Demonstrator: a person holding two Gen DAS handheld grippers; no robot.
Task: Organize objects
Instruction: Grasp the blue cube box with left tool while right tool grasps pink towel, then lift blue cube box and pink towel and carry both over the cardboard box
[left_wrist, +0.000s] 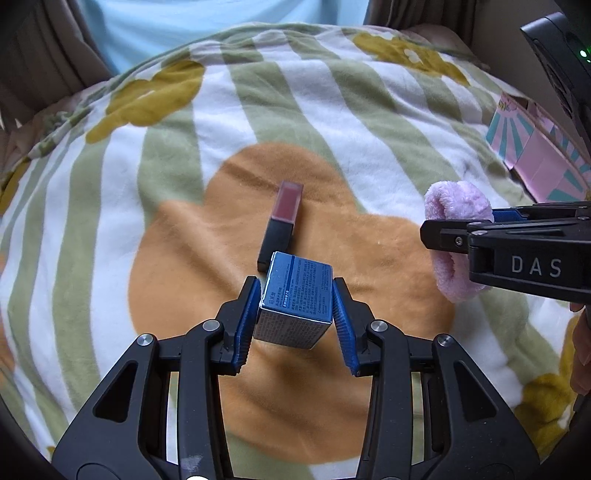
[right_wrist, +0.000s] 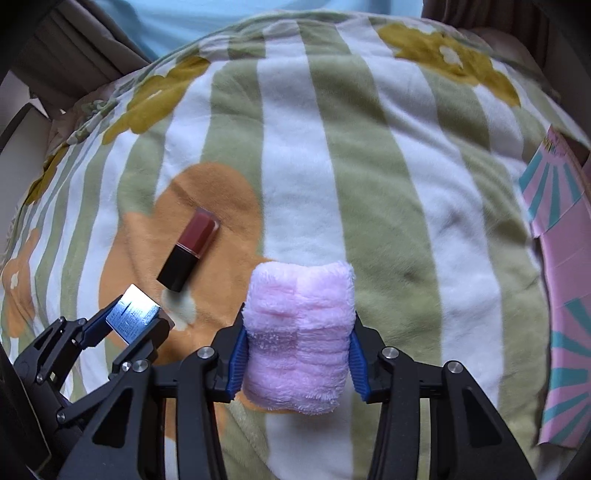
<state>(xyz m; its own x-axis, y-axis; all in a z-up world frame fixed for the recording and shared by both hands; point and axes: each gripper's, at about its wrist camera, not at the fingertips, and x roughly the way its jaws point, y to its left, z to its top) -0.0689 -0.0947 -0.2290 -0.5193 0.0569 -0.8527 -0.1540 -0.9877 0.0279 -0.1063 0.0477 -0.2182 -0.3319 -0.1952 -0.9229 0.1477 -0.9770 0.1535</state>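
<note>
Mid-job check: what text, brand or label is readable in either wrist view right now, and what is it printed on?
"DAS": white letters on the side of the right gripper, seen in the left wrist view.
Blue box in the left gripper: dense small print on its blue face, too small to read.
Pink and teal carton at the right edge: yellowish print near its top, too blurred to read.
Lipstick and pink fluffy cloth: no text seen.

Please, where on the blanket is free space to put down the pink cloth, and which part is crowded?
Free: the striped blanket ahead of the right tool, between the lipstick and the pink carton. Also the far stripes toward the yellow flowers. Crowded: the orange patch, where the lipstick lies just beyond the blue box in the left tool.
</note>
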